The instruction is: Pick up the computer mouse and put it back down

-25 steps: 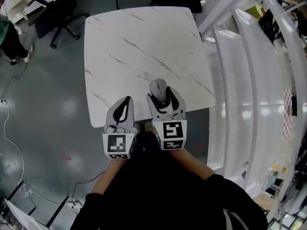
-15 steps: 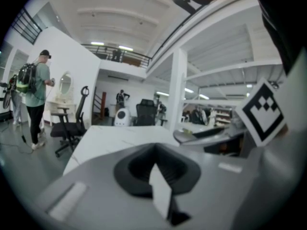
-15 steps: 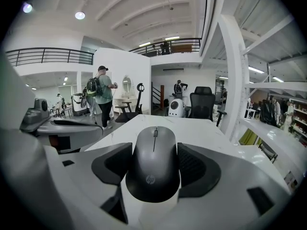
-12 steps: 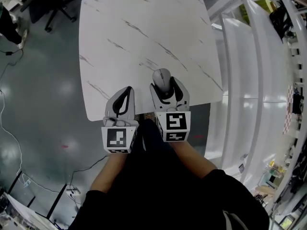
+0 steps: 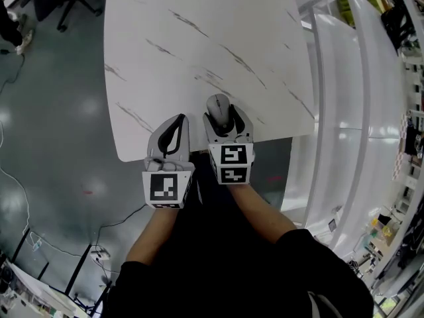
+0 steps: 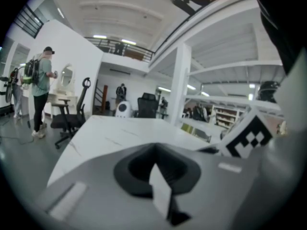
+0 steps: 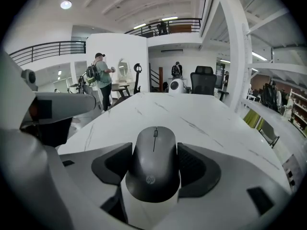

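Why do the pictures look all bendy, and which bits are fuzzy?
Left gripper view: dark round edges, the beams bend, and the left gripper looks blurry up close. Right gripper view: same bend, but the mouse is sharp. Head view: lights glare on the shiny floor.

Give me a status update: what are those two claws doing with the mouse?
Right claw shut on the computer mouse, near the table front edge. Left claw shut, empty. Nothing else on the table.
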Action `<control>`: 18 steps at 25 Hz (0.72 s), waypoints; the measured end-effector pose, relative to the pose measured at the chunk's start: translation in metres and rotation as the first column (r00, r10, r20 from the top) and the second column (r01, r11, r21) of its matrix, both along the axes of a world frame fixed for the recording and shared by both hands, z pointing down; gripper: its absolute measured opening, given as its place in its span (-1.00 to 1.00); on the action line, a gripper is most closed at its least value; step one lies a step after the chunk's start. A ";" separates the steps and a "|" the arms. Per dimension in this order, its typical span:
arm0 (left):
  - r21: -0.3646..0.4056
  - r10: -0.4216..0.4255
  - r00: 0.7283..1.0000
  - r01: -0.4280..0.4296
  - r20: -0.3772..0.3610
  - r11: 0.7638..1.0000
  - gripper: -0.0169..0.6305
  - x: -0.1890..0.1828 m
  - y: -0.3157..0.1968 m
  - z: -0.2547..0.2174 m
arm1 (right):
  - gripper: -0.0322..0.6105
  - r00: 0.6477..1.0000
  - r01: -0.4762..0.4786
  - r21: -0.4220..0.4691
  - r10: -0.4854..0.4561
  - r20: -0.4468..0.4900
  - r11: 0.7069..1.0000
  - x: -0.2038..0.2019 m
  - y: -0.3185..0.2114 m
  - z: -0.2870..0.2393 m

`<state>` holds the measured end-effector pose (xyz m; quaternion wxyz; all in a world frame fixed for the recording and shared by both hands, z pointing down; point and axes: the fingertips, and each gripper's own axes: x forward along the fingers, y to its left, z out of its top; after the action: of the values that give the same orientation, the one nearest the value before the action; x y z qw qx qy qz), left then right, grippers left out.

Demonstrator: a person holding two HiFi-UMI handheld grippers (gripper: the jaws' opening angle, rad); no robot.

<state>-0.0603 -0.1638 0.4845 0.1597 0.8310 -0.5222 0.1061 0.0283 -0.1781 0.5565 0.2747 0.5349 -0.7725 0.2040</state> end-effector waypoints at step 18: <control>-0.073 0.020 1.000 -0.019 0.019 0.997 -0.92 0.003 0.010 0.029 | -0.09 0.999 -0.008 -0.172 0.002 -0.032 0.985 -0.008 0.017 0.056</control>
<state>-0.0571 -0.1541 0.5138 0.1839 0.8286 -0.5113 0.1348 0.0207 -0.1613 0.6122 0.3316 0.5142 -0.7462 0.2622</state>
